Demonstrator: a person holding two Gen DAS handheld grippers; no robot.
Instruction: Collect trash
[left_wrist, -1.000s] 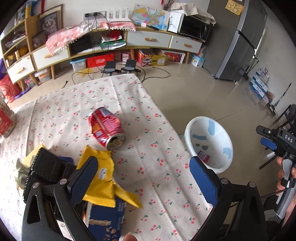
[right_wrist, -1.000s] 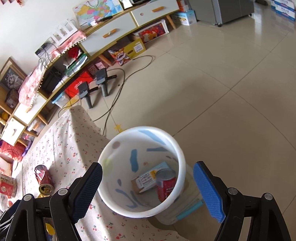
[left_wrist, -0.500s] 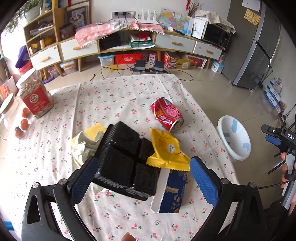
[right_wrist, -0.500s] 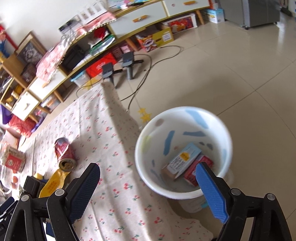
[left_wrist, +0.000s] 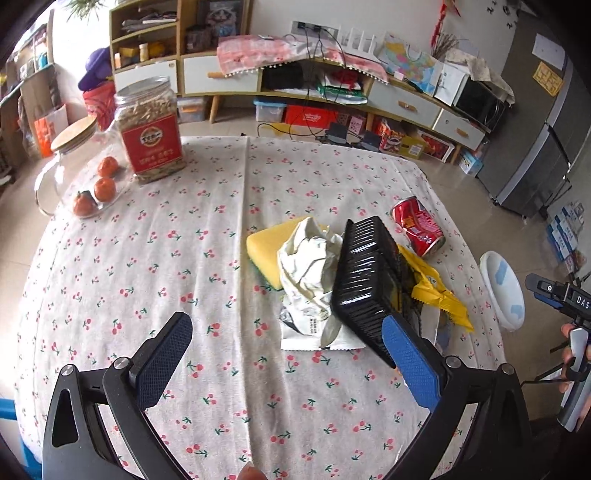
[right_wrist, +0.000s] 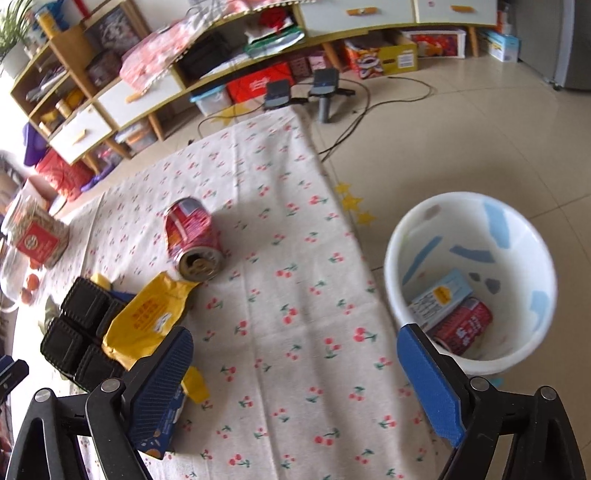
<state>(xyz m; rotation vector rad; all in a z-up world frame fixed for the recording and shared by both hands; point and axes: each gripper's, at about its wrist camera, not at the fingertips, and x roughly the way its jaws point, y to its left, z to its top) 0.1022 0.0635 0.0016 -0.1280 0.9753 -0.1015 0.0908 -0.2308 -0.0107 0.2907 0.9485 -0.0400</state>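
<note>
Worktop: cherry-print worktop (right_wrist: 295, 295), bin on the floor beside its edge.
Done: white bin (right_wrist: 406, 258) holds a red can and a small box.
Left: crushed can (right_wrist: 192, 240), yellow wrapper (right_wrist: 147, 317), black tray (left_wrist: 365, 273), crumpled bag (left_wrist: 306, 266), left of the bin.
Right tool (right_wrist: 317, 384): spread, jaws just widened, nothing between.
Left tool (left_wrist: 291, 365): spread, empty.

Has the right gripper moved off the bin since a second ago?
Yes. The right gripper, its fingers just opening with nothing between them, now frames the cherry tablecloth; the white bin it was centred over sits off to the right.
</note>
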